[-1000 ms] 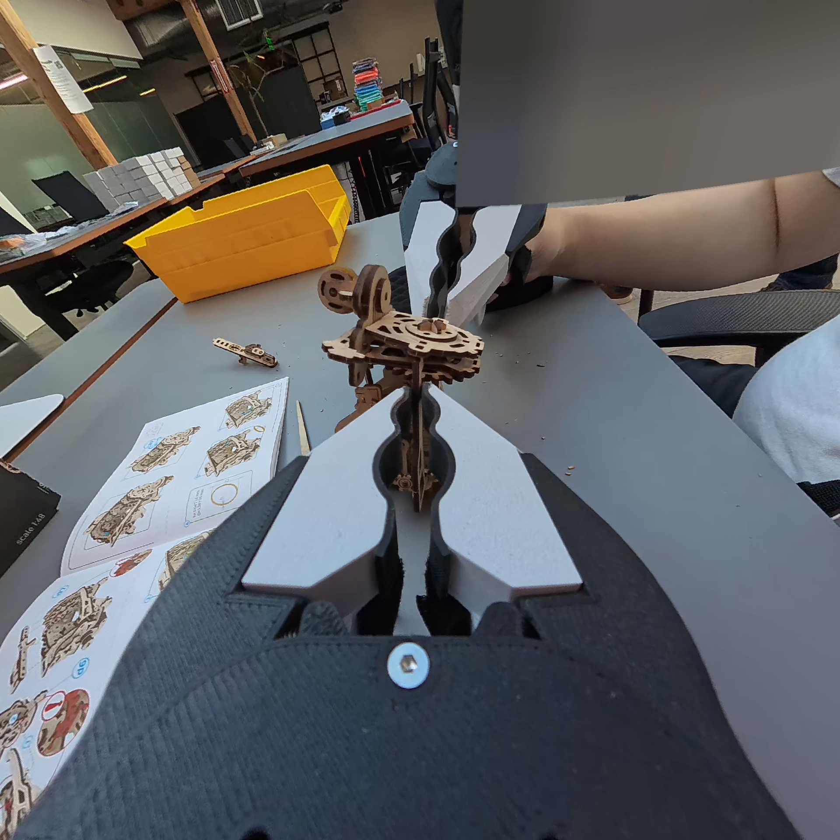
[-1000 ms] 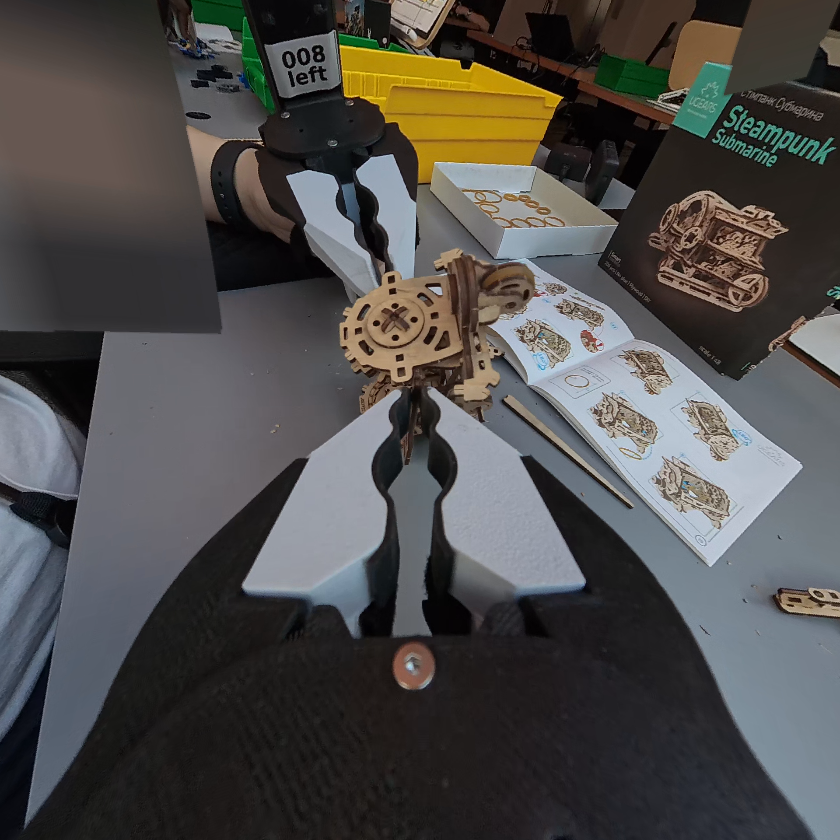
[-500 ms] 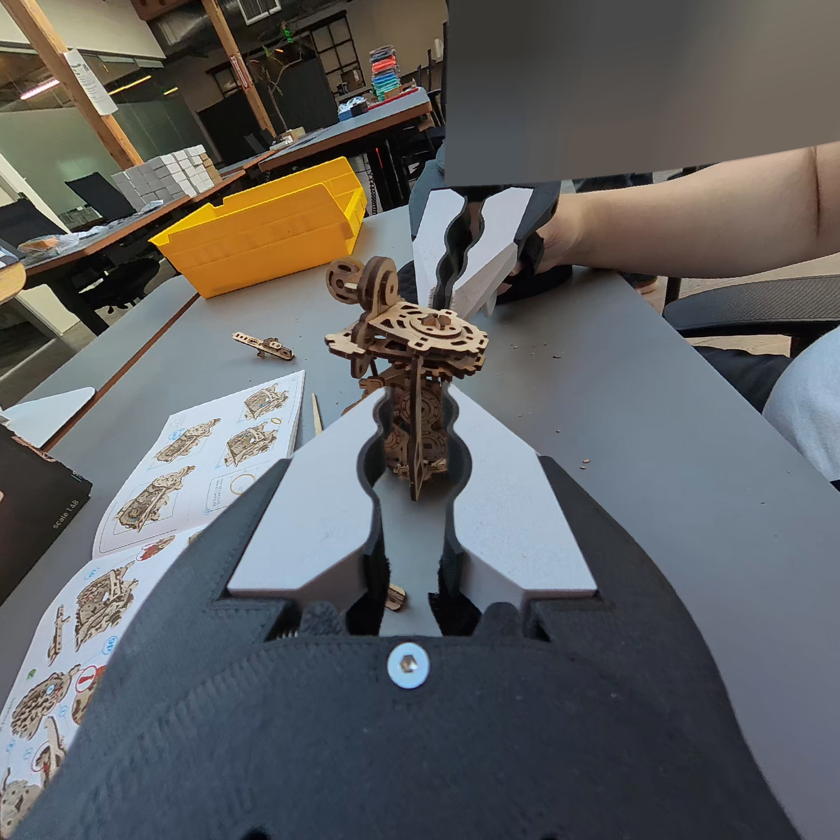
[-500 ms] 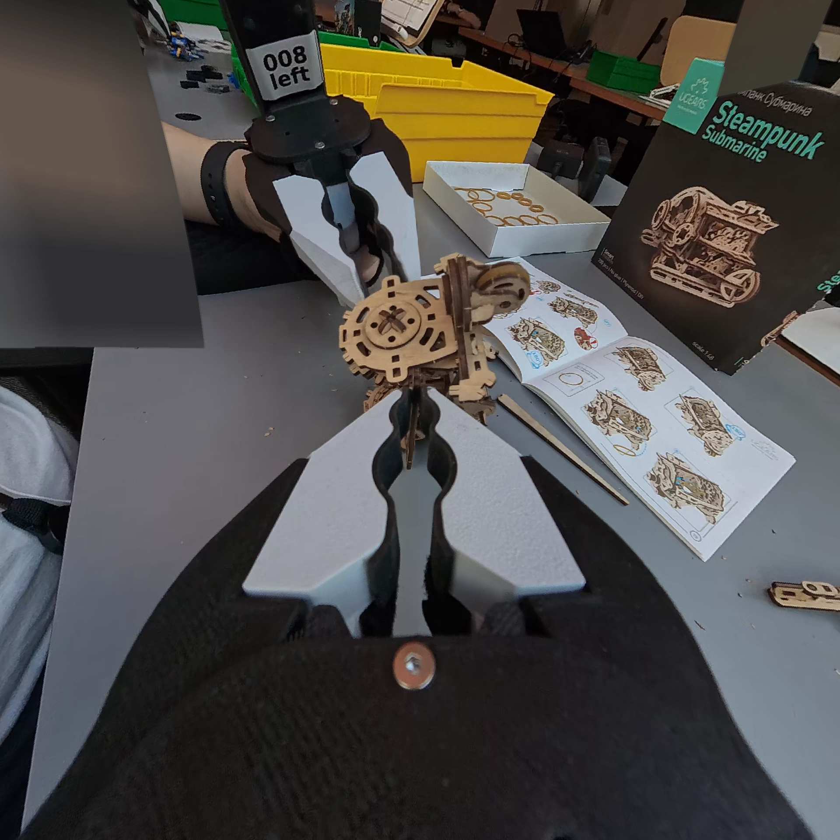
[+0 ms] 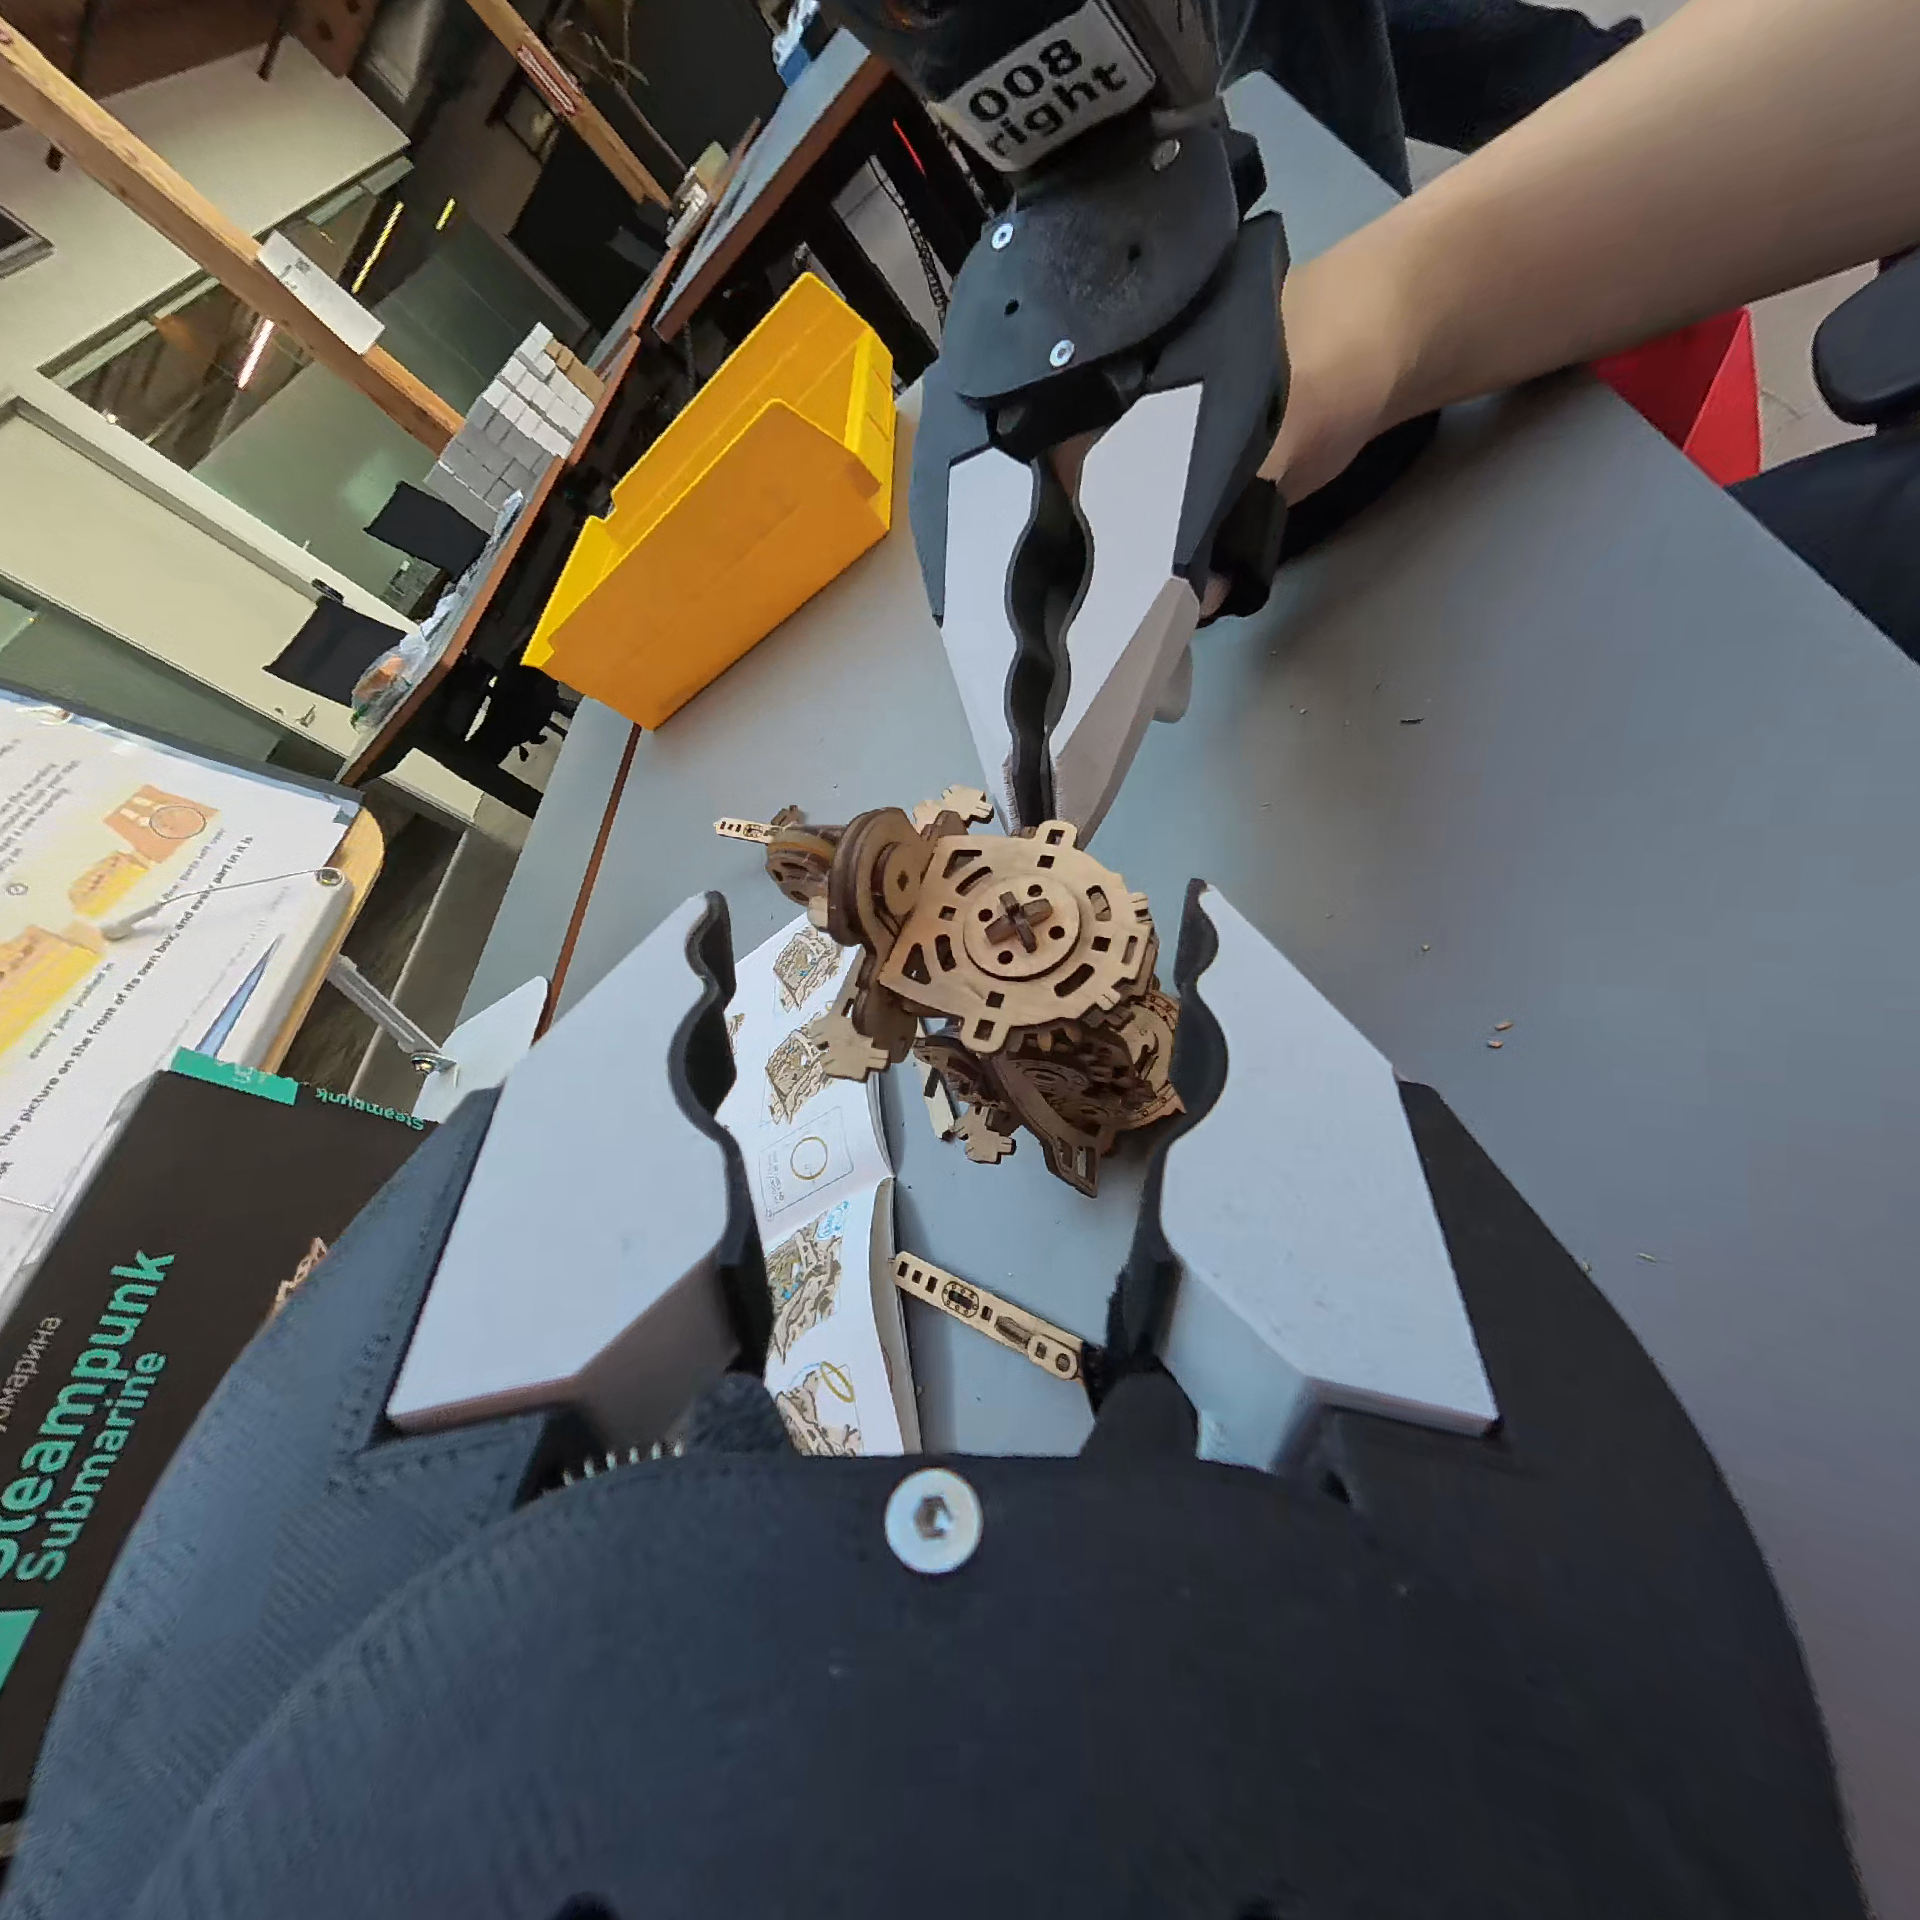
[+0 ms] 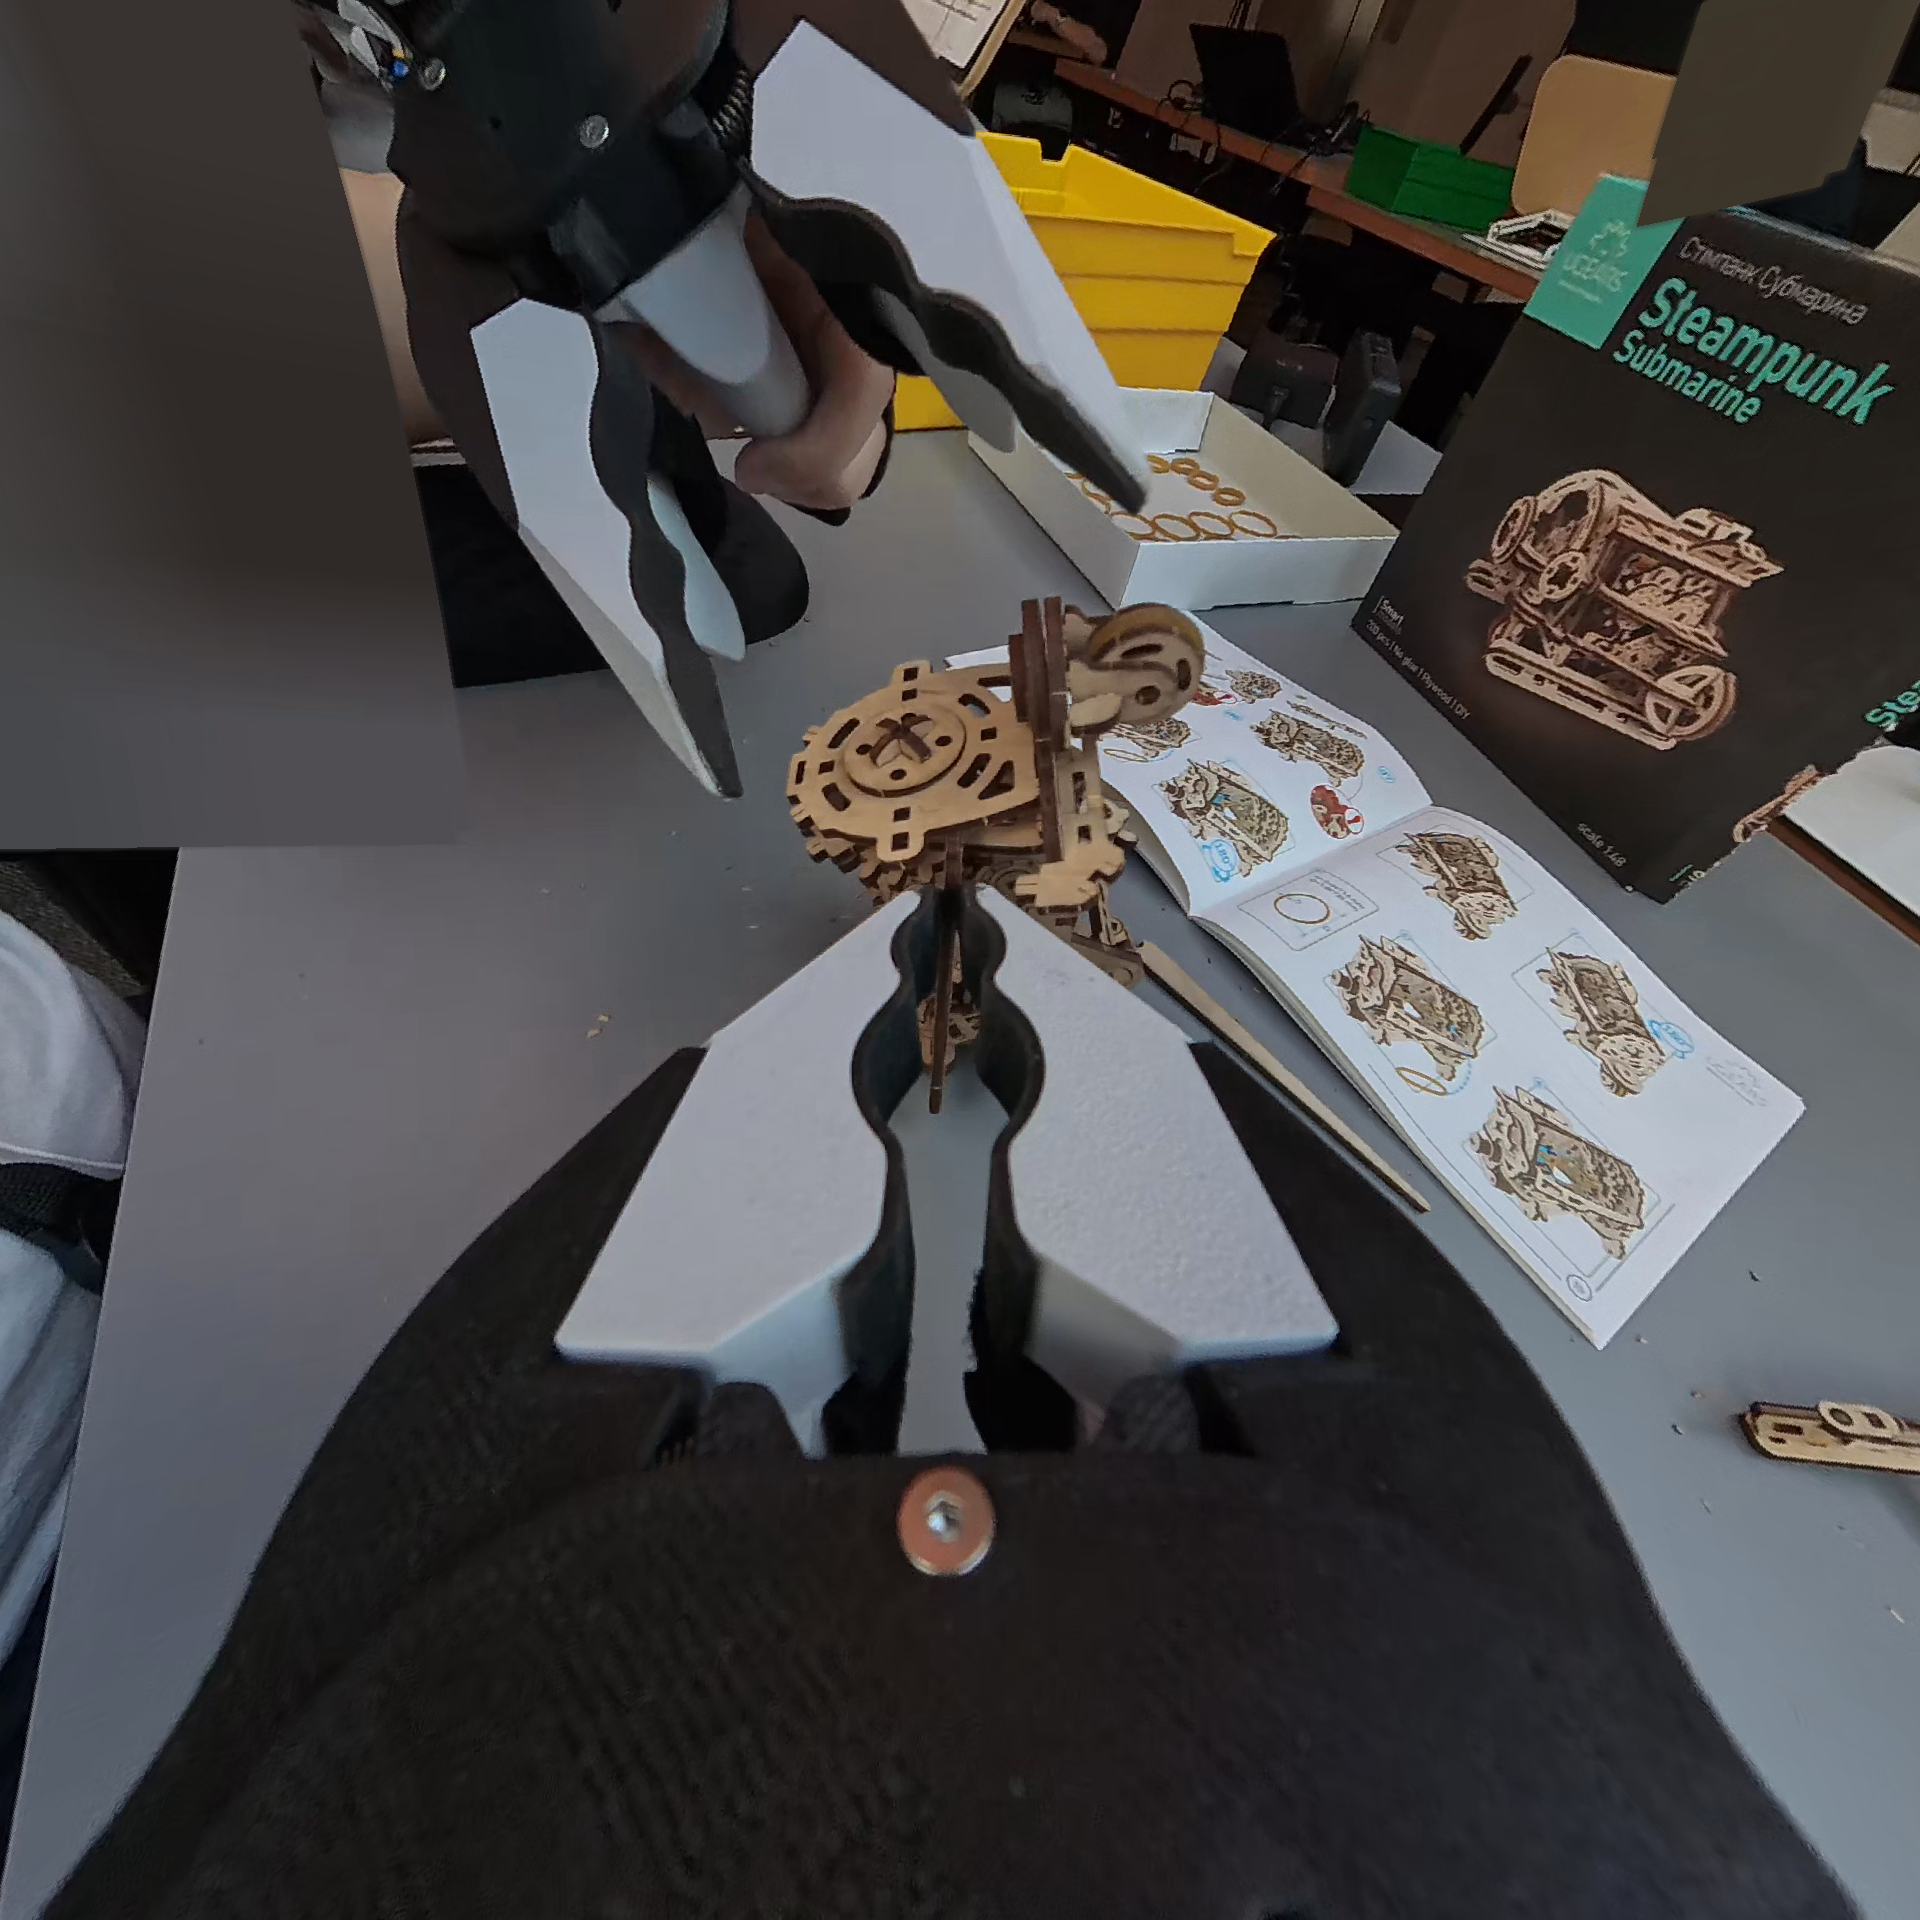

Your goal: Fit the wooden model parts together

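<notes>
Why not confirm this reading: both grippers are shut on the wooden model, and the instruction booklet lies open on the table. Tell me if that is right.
Not quite. Only the right gripper is shut on the wooden model. The left wrist view shows the left gripper open, its fingers spread either side of the model. The instruction booklet does lie open on the table.

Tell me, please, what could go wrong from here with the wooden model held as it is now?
1. The right gripper alone pinches one thin plate of the wooden model; the top-heavy gear assembly could twist or slip out.
2. The left gripper is open, its fingers flanking the model; closing there might squeeze the delicate gears.
3. A drop could land on the instruction booklet or the grey table.
</notes>
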